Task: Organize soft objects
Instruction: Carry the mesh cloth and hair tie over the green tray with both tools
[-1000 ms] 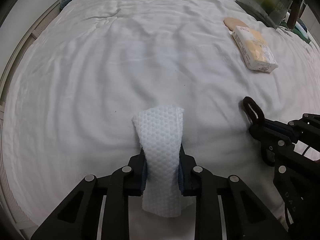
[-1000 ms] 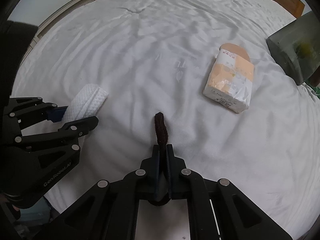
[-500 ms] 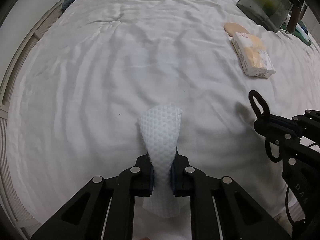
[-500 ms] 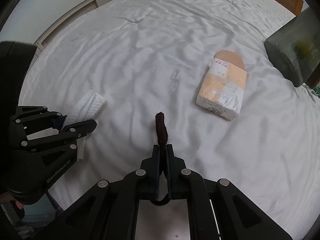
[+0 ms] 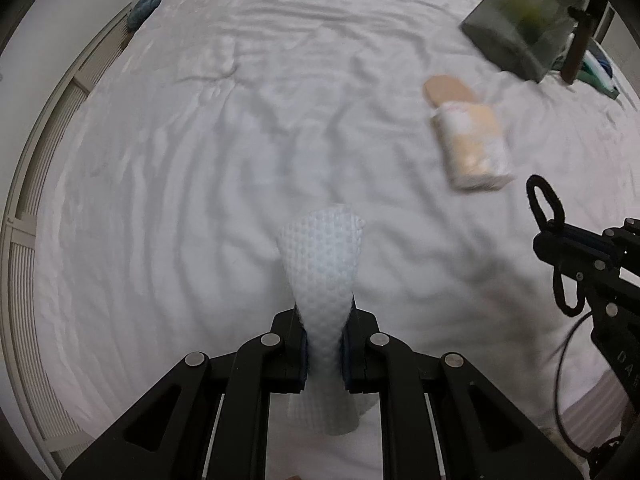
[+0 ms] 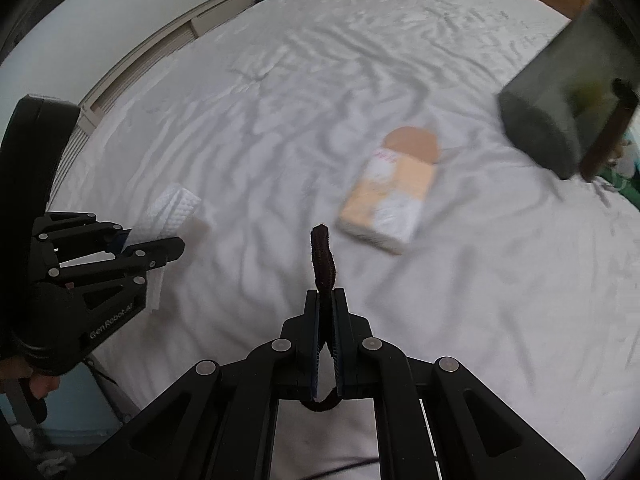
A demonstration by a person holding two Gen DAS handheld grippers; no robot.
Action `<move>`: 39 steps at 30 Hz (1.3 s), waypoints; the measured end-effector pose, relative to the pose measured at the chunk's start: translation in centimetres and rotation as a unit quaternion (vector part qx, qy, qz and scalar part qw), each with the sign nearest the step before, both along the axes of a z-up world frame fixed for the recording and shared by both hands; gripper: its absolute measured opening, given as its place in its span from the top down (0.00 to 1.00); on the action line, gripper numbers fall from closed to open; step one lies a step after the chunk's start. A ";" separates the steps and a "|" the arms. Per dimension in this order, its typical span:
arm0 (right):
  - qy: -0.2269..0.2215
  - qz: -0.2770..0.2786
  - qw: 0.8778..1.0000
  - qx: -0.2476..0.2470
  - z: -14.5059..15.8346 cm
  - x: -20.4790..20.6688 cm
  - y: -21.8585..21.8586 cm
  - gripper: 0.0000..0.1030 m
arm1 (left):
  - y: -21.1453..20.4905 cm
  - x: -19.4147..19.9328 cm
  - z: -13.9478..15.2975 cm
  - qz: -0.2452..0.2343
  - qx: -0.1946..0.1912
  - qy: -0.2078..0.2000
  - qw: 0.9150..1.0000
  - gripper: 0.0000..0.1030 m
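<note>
My left gripper (image 5: 325, 318) is shut on a folded white waffle-textured cloth (image 5: 322, 264), which sticks out past the pads above the white bed sheet (image 5: 200, 168). The same cloth (image 6: 172, 210) shows in the right wrist view, held by the left gripper (image 6: 160, 240) at the left. My right gripper (image 6: 326, 296) is shut on a dark brown hair tie (image 6: 322, 256), whose loop stands up beyond the fingertips. From the left wrist view the hair tie (image 5: 545, 204) and right gripper (image 5: 560, 236) appear at the right edge. Both grippers hang above the bed.
A pack of tissues (image 6: 390, 202) in orange and white wrap lies on the sheet, partly over a tan oval pad (image 6: 412, 142). A dark grey bin (image 6: 560, 108) stands at the far right. A bed frame rail (image 5: 52, 128) runs along the left. A blue item (image 5: 146, 6) lies at the far left corner.
Both grippers have risen off the sheet with their loads, so the bed looks farther away. The left jaws squeezed the cloth narrower. The tissue pack now sits lower and closer to centre in both views.
</note>
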State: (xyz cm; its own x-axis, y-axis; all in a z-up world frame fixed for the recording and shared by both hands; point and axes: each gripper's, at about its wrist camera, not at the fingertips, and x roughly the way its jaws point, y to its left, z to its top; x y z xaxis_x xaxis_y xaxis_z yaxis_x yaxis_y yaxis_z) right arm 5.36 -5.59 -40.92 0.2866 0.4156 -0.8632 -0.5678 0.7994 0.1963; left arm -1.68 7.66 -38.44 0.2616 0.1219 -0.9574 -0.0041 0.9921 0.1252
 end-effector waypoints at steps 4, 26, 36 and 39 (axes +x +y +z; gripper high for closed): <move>-0.009 -0.018 1.000 -0.001 1.8 0.9 -3.9 0.95 | -2.9 1.1 1.7 -0.014 -0.007 -0.007 1.000 0.90; -0.086 -0.179 0.979 -0.040 7.4 10.6 -29.2 0.95 | -30.1 10.7 9.7 -0.144 -0.127 -0.061 0.980 0.90; -0.140 -0.199 0.969 -0.034 7.3 20.0 -35.8 0.95 | -37.1 21.5 10.6 -0.131 -0.137 -0.136 0.972 0.90; -0.158 -0.200 0.966 -0.043 7.4 23.0 -36.5 0.95 | -38.7 25.6 10.3 -0.120 -0.125 -0.159 0.972 0.90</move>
State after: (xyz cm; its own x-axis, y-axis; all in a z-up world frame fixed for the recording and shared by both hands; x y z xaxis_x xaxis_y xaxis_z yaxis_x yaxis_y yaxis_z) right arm 28.32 -42.11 -33.52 0.6645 0.1475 -0.7326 -0.2311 0.9728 -0.0138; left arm 23.92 -31.00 -28.10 0.5416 -0.2045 -0.8154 0.2322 0.9686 -0.0887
